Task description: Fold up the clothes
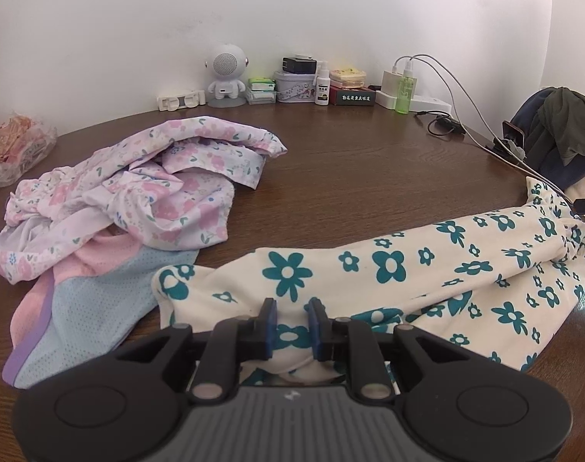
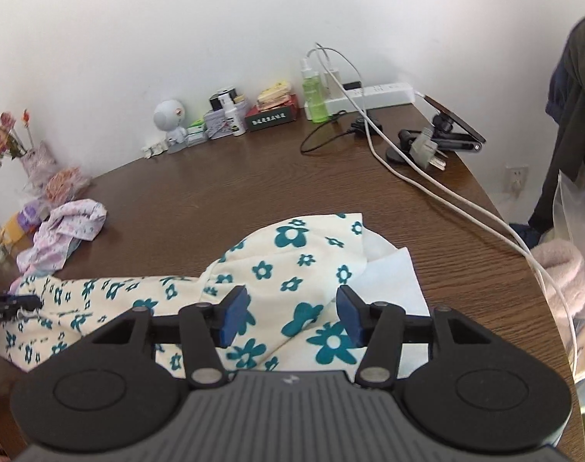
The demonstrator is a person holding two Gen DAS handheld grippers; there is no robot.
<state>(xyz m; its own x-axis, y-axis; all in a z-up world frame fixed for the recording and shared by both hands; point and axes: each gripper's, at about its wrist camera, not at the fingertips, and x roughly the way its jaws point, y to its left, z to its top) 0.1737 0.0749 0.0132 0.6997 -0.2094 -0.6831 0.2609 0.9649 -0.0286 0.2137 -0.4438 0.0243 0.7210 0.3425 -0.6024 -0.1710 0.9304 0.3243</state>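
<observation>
A cream garment with teal flowers [image 1: 408, 269] lies stretched across the near part of the brown table [image 1: 350, 161]. My left gripper [image 1: 292, 323] is shut on a bunched fold at its left end, with cloth pinched between the blue pads. In the right wrist view the same garment [image 2: 277, 265] spreads under my right gripper [image 2: 290, 315]. That gripper's jaws stand wide apart over the cloth, and the pads do not press on it. The left gripper's tip [image 2: 11, 304] shows at the garment's far left end.
A crumpled pink floral heap [image 1: 138, 184] and a blue-and-pink mesh piece [image 1: 100, 288] lie to the left. Small boxes, bottles and a white robot speaker [image 1: 225, 77] line the wall. Cables [image 2: 427, 181], a power strip [image 2: 373, 94] and a phone stand [image 2: 438, 134] are at the right.
</observation>
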